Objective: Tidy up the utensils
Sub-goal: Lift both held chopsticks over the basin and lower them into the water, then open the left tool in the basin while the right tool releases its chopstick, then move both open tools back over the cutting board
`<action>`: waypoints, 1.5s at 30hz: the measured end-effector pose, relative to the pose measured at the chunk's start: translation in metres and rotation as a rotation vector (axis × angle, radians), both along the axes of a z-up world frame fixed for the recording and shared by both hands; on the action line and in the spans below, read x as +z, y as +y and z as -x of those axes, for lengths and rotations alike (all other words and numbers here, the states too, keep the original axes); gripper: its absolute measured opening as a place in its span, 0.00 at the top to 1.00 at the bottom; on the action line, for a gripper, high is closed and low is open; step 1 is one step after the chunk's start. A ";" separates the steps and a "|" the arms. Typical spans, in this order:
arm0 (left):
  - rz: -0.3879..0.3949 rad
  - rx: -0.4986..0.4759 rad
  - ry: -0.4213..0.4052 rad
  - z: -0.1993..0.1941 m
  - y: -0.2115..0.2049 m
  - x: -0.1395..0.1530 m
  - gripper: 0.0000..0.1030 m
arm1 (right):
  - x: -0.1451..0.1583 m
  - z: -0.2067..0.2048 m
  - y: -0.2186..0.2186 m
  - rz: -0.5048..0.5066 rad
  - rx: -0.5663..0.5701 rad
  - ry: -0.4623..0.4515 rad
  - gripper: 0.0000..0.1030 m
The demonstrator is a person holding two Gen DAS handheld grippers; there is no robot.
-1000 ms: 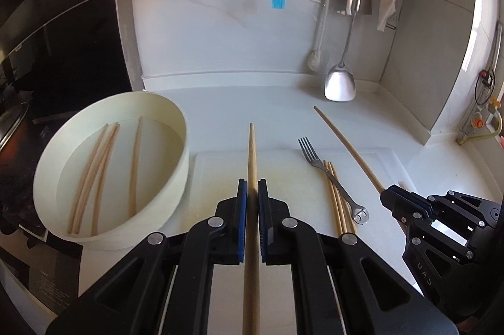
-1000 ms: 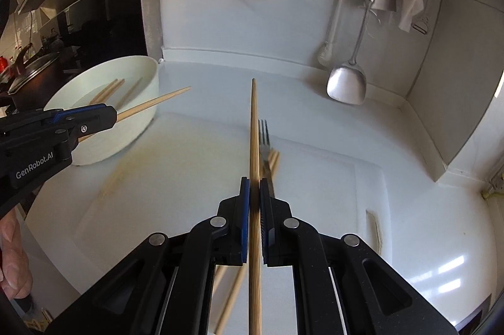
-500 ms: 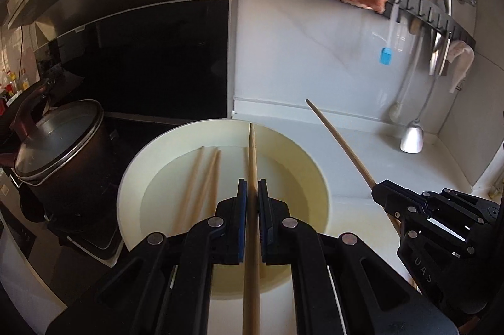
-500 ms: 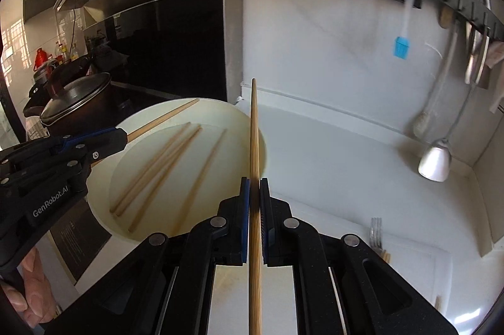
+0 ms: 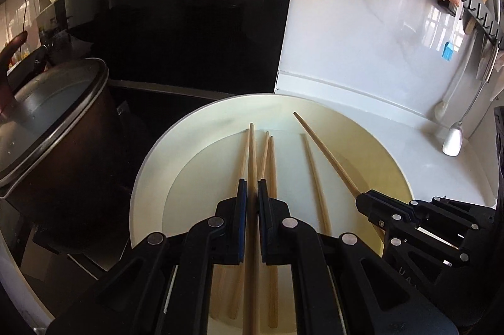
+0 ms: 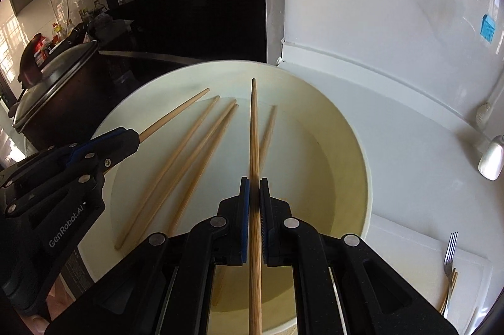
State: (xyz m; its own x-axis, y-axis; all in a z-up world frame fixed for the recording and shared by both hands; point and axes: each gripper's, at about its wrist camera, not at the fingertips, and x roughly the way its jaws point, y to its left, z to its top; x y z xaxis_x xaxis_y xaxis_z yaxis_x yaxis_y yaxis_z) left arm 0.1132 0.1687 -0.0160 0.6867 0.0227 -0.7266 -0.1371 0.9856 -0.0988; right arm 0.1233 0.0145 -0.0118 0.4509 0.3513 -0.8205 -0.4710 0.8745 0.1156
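both grippers hang over the cream bowl (image 5: 151, 177), each clamped tight on one chopstick. the left gripper (image 5: 250, 193) holds its chopstick (image 5: 252, 152) running lengthwise from near to far, directly above the loose chopsticks (image 6: 189, 152) lying the same way on the bowl floor. the right gripper (image 6: 254, 193) holds its chopstick (image 6: 254, 130) over the bowl's right half, tip toward the far rim. both sticks already lie along the pile, so i judge that letting go is all that remains. a fork (image 6: 449, 250) waits near right on the counter.

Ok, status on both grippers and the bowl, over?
Left gripper shut on a chopstick. Right gripper shut on another chopstick. Both over the cream bowl, four chopsticks inside. Nothing blocking.
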 end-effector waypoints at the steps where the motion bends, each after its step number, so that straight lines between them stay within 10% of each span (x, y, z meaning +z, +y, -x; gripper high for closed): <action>1: 0.001 -0.003 0.008 -0.002 0.001 -0.003 0.93 | -0.004 -0.003 0.002 0.007 -0.005 0.017 0.94; 29: 0.016 -0.035 0.258 -0.021 0.015 -0.051 0.91 | -0.040 -0.026 0.011 0.027 -0.039 0.307 0.83; 37: 0.004 0.021 0.214 -0.002 0.023 -0.032 0.35 | -0.021 -0.021 -0.006 -0.019 -0.061 0.237 0.71; 45: 0.005 0.110 0.179 0.018 0.030 -0.008 0.16 | 0.007 0.007 -0.036 -0.068 -0.053 0.124 0.52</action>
State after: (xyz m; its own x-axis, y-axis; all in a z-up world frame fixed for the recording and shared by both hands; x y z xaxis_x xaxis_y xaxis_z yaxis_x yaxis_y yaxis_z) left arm 0.0947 0.1987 -0.0239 0.5399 0.0868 -0.8373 -0.2597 0.9633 -0.0675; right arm 0.1167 -0.0214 -0.0052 0.3667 0.3865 -0.8462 -0.4025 0.8860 0.2303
